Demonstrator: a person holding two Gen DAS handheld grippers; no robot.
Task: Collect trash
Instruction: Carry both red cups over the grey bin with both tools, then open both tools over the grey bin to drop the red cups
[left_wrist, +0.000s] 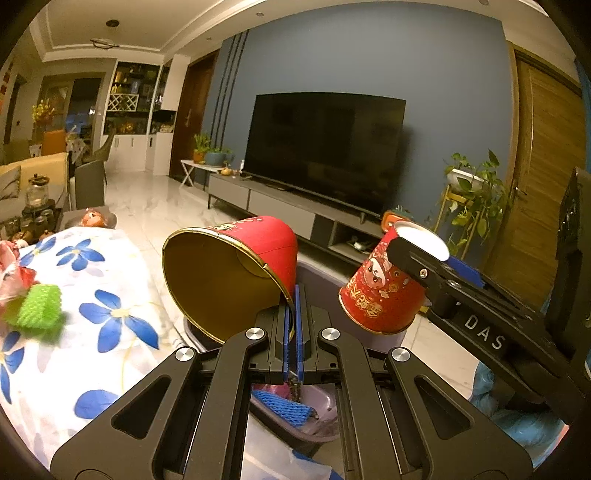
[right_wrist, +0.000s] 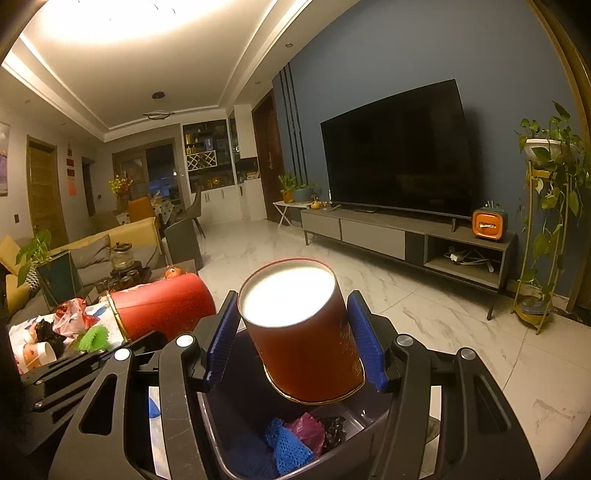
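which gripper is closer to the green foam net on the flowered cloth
Left. The left gripper, holding a red paper cup, is just beside the green net; the right gripper with its cup is farther, over the bin.

The left gripper (left_wrist: 293, 325) is matte black, with blue ribbed pads (left_wrist: 299, 332) on its fingers, slotted triangular cut-outs in its link arms and round silver pivot screws (left_wrist: 257, 333). The right gripper (right_wrist: 293, 339) is built alike, its black body lettered "DAS" (left_wrist: 484, 332) in white.
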